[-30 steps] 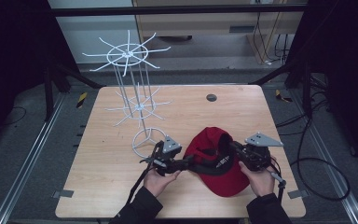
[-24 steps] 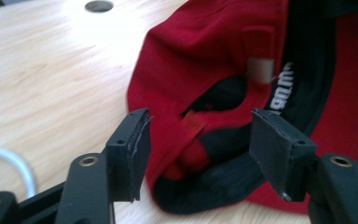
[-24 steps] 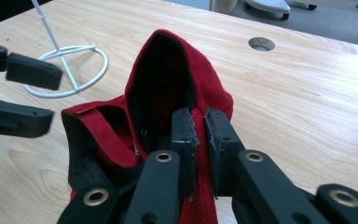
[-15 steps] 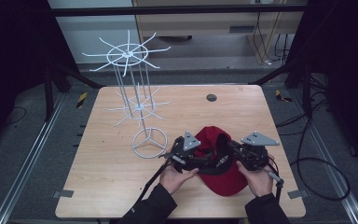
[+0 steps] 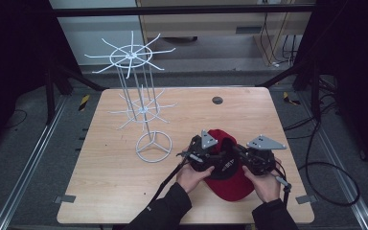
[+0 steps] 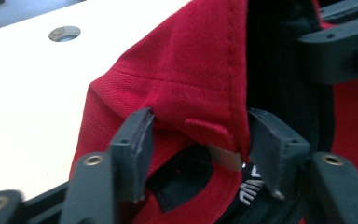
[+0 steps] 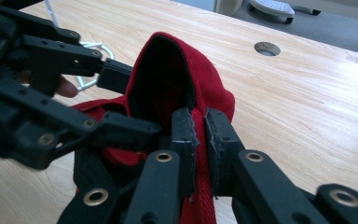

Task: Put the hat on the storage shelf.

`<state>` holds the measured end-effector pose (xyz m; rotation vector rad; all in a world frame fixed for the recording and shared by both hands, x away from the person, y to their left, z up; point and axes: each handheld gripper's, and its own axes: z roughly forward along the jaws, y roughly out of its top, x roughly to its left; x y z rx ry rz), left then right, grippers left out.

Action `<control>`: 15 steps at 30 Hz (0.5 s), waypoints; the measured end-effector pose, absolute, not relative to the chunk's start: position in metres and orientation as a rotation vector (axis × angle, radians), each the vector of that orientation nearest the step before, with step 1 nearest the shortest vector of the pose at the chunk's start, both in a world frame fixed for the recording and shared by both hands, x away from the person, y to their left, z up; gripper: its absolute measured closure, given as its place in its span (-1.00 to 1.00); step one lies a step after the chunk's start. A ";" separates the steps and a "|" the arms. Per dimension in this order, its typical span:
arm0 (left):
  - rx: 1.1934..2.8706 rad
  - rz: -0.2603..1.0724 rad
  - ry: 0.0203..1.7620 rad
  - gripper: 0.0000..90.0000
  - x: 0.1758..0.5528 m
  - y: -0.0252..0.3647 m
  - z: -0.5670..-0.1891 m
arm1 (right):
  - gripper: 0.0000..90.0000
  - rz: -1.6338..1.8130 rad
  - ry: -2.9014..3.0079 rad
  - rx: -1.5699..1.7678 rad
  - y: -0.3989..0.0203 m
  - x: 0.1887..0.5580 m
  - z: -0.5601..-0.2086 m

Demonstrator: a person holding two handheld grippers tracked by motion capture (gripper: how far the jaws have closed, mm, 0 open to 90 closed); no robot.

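Resting near the front edge of the light wooden tabletop [image 5: 124, 191], right of centre: red cap [image 5: 235, 184], crown propped up between both tools. Right hand-held gripper [image 7: 200, 140] clamped tight on a fold of the cap's red fabric, pads nearly meeting (just the cloth between them). Left hand-held gripper [image 6: 196, 154] partly open, jaws just been closing, straddling the cap's back edge with its small strap and buckle between the pads; left pad clear of the cloth, right pad against the seam, no firm pinch visible. White wire stand [image 5: 146, 112] upright on the tabletop's left half, its ring base near the left tool, apart from the cap. Small round hole [image 5: 217, 100] further back.
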<state>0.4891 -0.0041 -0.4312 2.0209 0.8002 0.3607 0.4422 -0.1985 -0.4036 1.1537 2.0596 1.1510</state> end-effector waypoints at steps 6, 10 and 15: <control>2.050 0.303 0.844 0.83 0.494 0.003 -0.428 | 0.85 1.158 2.071 1.161 -0.200 0.443 -0.405; 2.043 0.326 0.842 0.89 0.494 0.009 -0.423 | 0.85 1.168 2.072 1.159 -0.201 0.444 -0.406; 2.029 0.334 0.835 0.89 0.493 0.014 -0.418 | 0.83 1.167 2.074 1.152 -0.202 0.444 -0.407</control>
